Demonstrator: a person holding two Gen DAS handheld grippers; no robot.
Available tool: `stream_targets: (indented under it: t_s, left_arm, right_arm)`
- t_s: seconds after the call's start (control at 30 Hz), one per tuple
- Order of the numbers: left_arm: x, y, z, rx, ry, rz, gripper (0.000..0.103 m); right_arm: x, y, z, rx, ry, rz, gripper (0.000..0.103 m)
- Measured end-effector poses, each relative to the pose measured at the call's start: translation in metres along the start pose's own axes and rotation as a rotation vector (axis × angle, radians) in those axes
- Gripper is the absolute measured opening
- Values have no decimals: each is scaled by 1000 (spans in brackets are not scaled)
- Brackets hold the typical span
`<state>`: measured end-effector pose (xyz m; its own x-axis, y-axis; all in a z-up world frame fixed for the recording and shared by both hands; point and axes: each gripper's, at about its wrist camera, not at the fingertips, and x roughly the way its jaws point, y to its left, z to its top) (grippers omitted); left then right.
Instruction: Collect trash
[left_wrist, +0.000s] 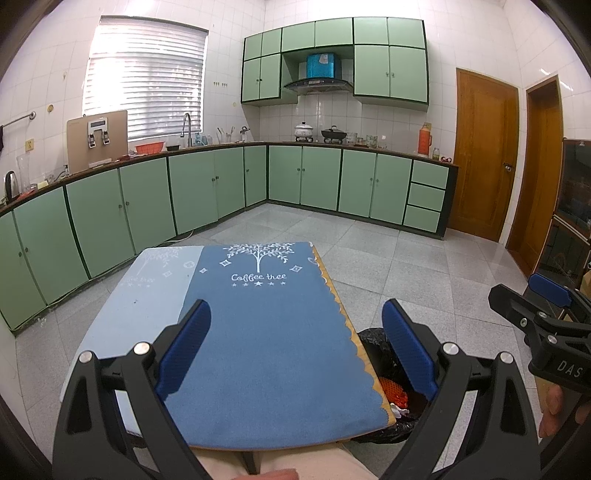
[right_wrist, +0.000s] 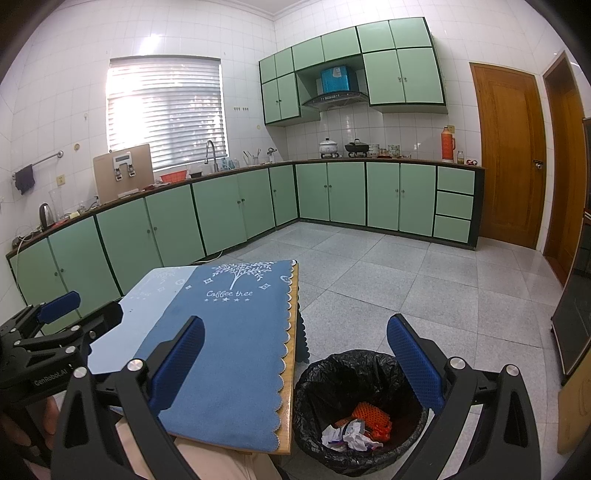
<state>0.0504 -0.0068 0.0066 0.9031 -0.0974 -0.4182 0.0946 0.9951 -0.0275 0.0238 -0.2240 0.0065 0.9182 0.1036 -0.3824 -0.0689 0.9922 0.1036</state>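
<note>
Both the left gripper (left_wrist: 295, 347) and right gripper (right_wrist: 295, 363) hang spread and empty; the trash (right_wrist: 360, 424) lies in the bin (right_wrist: 317, 373) at lower right, nearer the right gripper.

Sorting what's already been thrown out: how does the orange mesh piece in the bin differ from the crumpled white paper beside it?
The orange mesh piece is bright and netted; the crumpled white paper is pale and creased. The mesh lies farther back, the paper nearer the camera. Both rest inside the black-lined trash bin.
</note>
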Motion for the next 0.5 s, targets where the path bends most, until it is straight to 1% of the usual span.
stream_targets:
  t_s: [0.13, 0.5]
  left_arm:
    - [1, 3, -6, -3, 5, 0, 91]
    - [4, 6, -7, -6, 10, -2, 91]
  right_arm:
    - [1, -1, -2, 1, 2, -2, 97]
    - [5, -3, -6, 2, 7, -5, 97]
